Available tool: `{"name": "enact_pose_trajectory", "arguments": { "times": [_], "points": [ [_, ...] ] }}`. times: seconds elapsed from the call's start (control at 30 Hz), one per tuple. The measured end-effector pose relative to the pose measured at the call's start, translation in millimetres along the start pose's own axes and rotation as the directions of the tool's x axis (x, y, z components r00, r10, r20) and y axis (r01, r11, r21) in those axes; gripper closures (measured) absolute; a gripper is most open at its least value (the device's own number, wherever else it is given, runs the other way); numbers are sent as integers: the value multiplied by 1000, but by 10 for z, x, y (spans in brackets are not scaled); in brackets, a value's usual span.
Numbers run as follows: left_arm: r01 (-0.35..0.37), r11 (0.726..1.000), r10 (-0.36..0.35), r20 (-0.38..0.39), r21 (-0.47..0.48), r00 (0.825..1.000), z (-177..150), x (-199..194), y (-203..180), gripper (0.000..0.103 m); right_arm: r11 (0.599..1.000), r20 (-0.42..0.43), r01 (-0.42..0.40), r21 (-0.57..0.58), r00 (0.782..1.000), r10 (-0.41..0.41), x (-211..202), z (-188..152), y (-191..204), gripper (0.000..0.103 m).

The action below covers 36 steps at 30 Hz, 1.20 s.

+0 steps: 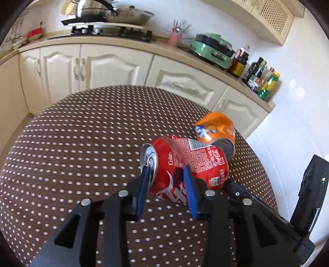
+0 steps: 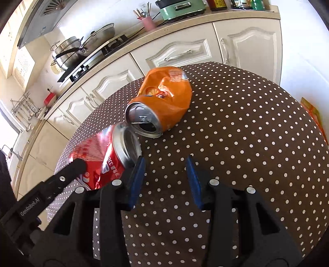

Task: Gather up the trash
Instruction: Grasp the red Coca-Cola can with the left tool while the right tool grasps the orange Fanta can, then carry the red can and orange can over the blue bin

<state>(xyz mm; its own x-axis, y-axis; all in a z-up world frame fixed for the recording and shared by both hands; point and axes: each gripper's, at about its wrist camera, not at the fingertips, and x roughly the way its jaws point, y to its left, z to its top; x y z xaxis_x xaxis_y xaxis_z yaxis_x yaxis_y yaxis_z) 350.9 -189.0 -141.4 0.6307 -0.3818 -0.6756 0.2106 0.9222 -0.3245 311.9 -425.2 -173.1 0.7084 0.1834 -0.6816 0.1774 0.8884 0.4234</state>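
Left wrist view: the left tool [image 1: 167,174] grasps a crushed red cola can [image 1: 185,170], one blue finger [image 1: 144,184] against its top rim and the other pressed on its dented side. The can lies on its side near the edge of a round tabletop [image 1: 72,154] covered in brown cloth with white dots. Its far end touches a crushed orange soda can [image 1: 216,129], also lying on its side.

Right wrist view: the right tool [image 2: 164,162] is released, its blue fingers spread apart over bare cloth, grasping nothing. Its left finger sits just beside the red can's [image 2: 96,162] silver base. The orange can [image 2: 164,96] lies ahead, its opened top facing the camera; the inside looks dark and what it holds cannot be seen. The left tool's black arm [image 2: 61,176] crosses the lower left, reaching onto the red can.

Behind the tabletop runs a kitchen counter [image 1: 123,43] with cream cabinets. On it stand steel pans [image 1: 115,12] on a stove, a pink cup [image 1: 174,39] holding utensils, a green cooker [image 1: 213,49] with its lid shut, and sauce bottles [image 1: 261,78].
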Motion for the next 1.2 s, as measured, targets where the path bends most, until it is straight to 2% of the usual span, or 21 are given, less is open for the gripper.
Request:
{"name": "enact_pose_trajectory", "arguments": {
  "times": [0.07,0.13,0.17,0.27,0.37,0.43,0.5,0.63,0.8,0.9,0.97,1.07,1.1,1.17,1.2],
  "points": [
    [-13,999,14,28,-30,999,15,-84,87,73,1000,19,19,4,1000,-19,-10,40,32,59],
    [-61,997,64,63,-49,996,41,-149,167,74,999,47,35,19,998,-36,-40,90,37,50],
    [-78,995,83,75,-62,994,71,-174,212,74,999,56,39,24,998,-40,-52,109,33,49],
    [-106,990,115,85,-98,990,190,-221,339,74,999,88,47,26,995,-49,-64,222,102,44],
    [-159,978,175,121,-135,977,310,-274,467,74,997,118,69,22,990,-72,-25,378,201,39],
    [-203,967,224,138,-155,965,398,-289,566,74,996,138,45,72,989,-55,15,481,175,36],
    [-219,961,242,136,-167,961,449,-279,630,74,984,157,-1,179,987,-27,75,574,23,36],
    [-229,957,253,124,-180,959,566,-207,733,74,962,136,-29,273,991,-9,290,708,-211,36],
    [-240,955,262,114,-176,958,646,-78,774,74,958,81,-73,277,995,53,548,714,-284,36],
    [-250,954,270,111,-167,956,643,-12,769,75,970,77,-57,238,996,40,583,735,-222,36],
    [-243,956,262,105,-165,959,629,14,760,76,975,71,-54,216,997,40,594,731,-180,37],
    [-240,959,256,102,-152,961,612,21,750,77,979,52,-68,194,997,59,610,713,-118,52],
    [-236,960,252,98,-151,963,611,25,750,77,979,38,-75,192,997,69,624,702,-97,62],
    [-219,966,232,85,-139,969,596,45,737,78,979,21,-96,180,995,94,647,681,-62,64],
    [-200,970,211,73,-138,975,582,50,744,79,982,11,-101,162,995,100,646,665,-14,70]
  ]
}}
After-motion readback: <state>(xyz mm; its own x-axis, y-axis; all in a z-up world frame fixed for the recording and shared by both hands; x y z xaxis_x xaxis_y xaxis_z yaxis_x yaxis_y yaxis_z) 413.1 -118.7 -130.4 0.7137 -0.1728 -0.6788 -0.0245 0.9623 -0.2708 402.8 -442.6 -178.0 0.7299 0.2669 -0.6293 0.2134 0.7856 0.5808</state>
